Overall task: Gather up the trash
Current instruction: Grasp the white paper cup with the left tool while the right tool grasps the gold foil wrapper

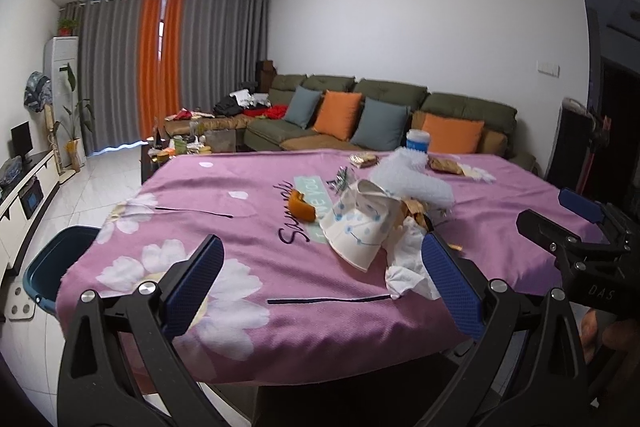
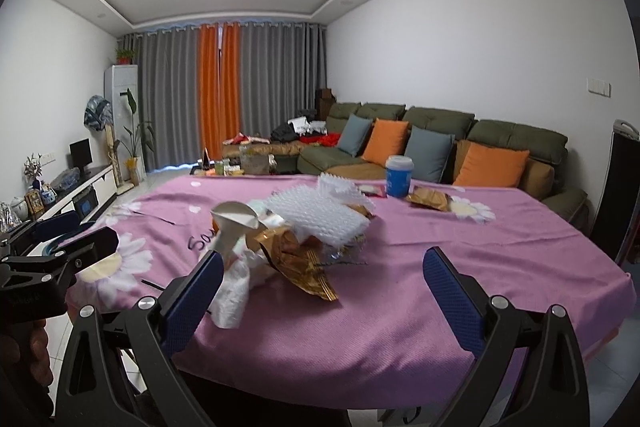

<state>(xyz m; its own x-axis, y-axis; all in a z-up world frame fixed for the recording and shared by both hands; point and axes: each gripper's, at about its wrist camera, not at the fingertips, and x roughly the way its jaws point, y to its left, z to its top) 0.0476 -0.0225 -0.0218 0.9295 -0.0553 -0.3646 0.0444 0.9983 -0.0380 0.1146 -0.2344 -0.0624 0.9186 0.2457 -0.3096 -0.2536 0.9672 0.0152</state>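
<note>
Both my grippers hover at the near edge of the tabletop [image 2: 400, 327], which is draped in a pink floral cloth; my left gripper [image 1: 320, 279] and my right gripper [image 2: 320, 291] each hold their jaws wide apart, clamped on nothing. Nearest lies the crumpled white tissue [image 2: 236, 291], just beside my right gripper's left jaw: soft and very light, I judge, so a pinch anywhere on its bulk should hold. Touching it is the gold foil wrapper [image 2: 300, 263], thin and probably slippery, best taken at a creased fold. Against these leans the crushed paper cup [image 1: 356, 227], light and easily deformed; its flattened rim offers a hold. Over the heap rests the white foam sheet [image 2: 320, 219], bulky but likely weightless, and best gripped at an edge. Beyond the pile, well apart, stand a blue cup [image 2: 399, 175] and another wrapper [image 2: 430, 201]. The cloth hangs over the near edge and could snag. To the left, below the tabletop, a blue bin [image 1: 56, 267] sits on the floor, the air between looking open.
</note>
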